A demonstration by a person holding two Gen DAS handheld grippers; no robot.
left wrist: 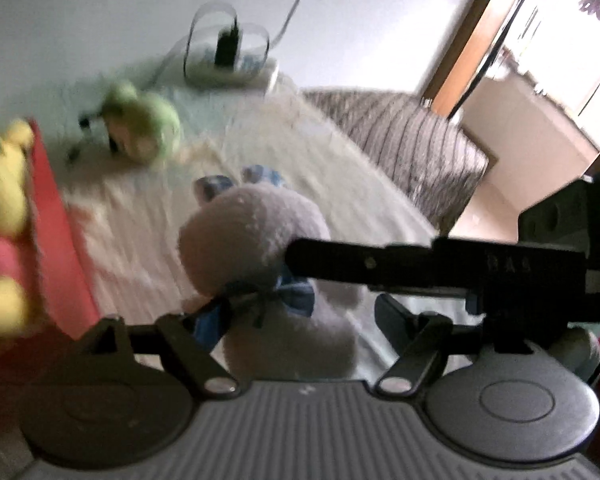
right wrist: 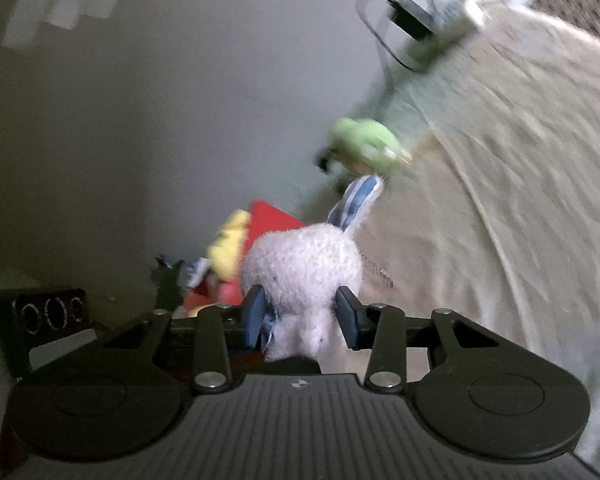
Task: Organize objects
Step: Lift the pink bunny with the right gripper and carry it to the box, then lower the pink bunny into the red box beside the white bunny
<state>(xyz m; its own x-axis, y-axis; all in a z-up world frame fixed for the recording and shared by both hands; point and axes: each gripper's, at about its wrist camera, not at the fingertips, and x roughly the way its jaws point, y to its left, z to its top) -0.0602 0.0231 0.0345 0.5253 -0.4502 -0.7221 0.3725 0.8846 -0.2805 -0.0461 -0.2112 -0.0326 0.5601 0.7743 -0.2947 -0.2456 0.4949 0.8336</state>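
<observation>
Plainly, right hand-held gripper (right wrist: 302, 316) pinches white plush rabbit (right wrist: 300, 276); left hand-held gripper (left wrist: 296, 320) spread.

Pale lilac plush rabbit (right wrist: 300, 268) with blue-and-white striped ears and bow; green plush toy (left wrist: 144, 126); yellow plush (left wrist: 0, 184); red box (left wrist: 56, 224); cream bedspread (left wrist: 260, 152); grey-striped blanket (left wrist: 412, 140).

Cream bed cover (left wrist: 148, 216), green plush (left wrist: 142, 126) lying on it, red box (left wrist: 56, 216)

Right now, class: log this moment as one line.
right gripper: shut on white plush rabbit | left gripper: open | green plush toy: on bed | red box: holds yellow plush
</observation>
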